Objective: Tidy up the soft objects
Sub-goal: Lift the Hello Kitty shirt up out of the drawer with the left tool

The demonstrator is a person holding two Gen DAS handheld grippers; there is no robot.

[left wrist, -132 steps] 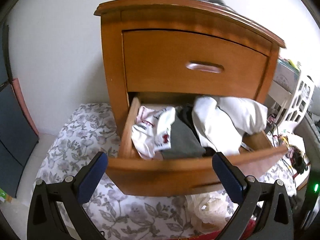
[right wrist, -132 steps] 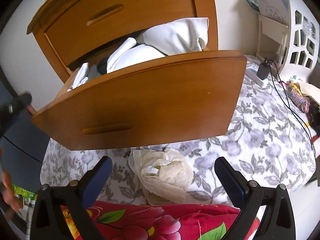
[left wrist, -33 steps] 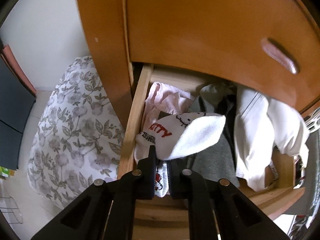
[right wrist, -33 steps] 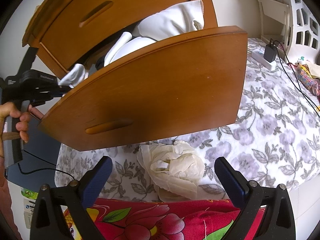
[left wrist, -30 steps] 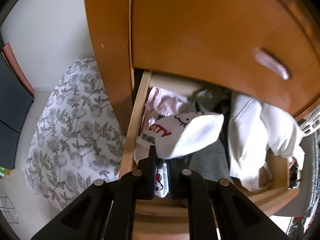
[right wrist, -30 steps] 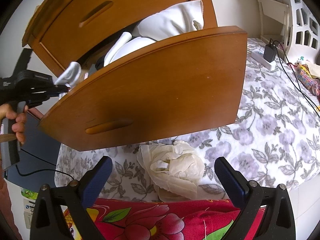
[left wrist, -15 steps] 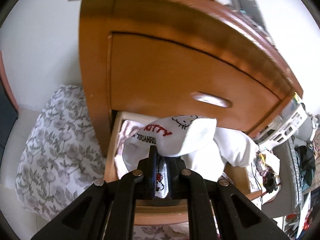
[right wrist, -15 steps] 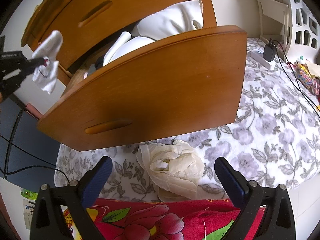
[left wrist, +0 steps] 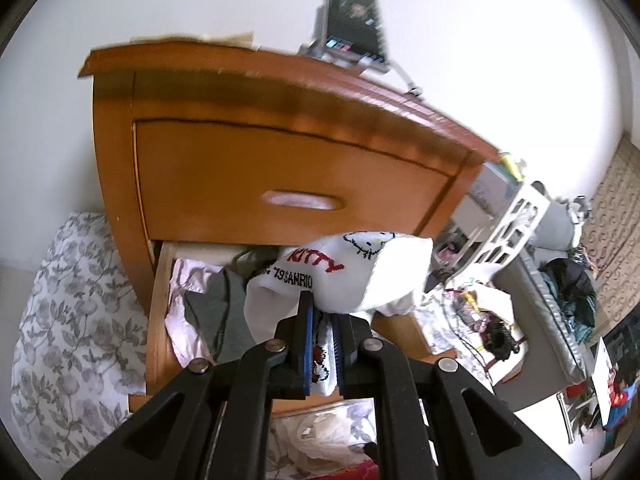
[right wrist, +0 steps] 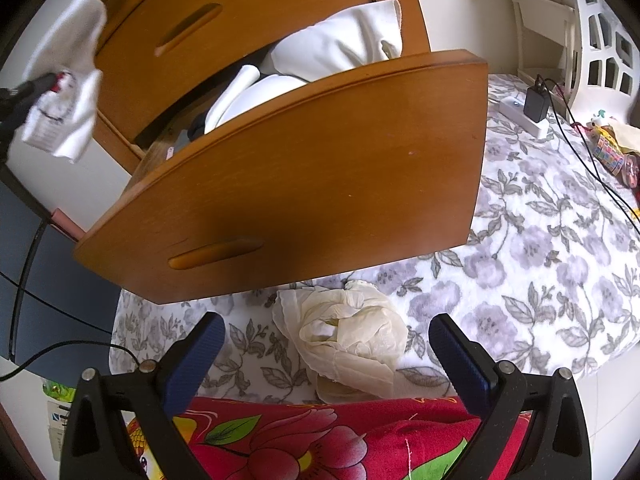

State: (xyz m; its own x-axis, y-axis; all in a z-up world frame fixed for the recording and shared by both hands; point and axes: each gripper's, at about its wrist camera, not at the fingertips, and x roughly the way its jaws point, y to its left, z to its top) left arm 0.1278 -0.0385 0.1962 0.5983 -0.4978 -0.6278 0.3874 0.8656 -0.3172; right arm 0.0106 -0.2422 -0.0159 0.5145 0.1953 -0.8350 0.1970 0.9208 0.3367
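- Socks [left wrist: 340, 276], white with red lettering and a cartoon face, hang clamped in the left gripper [left wrist: 320, 340]; its jaws are clenched on the fabric, and the bundle is held in the air above the open lower drawer [right wrist: 288, 184].
- In the right wrist view the same socks dangle from the left jaws at the far left, level with the closed upper drawer [left wrist: 296, 184] of the wooden nightstand [left wrist: 120, 152].
- The lower drawer holds more clothing: a pink garment [left wrist: 188, 280] at its left end, a grey one [left wrist: 208, 312] beside it, and white cloth [right wrist: 336, 48] bulging over the rim at the right end.
- The right gripper [right wrist: 326, 354] hovers with its jaws spread wide, nothing between them, above a crumpled cream cloth [right wrist: 348, 340] lying on the floral sheet [right wrist: 540, 260].
- A red flowered fabric [right wrist: 320, 440] lies below that gripper.
- A power strip [right wrist: 520, 112] with a black plug rests on the sheet to the right of the drawer.
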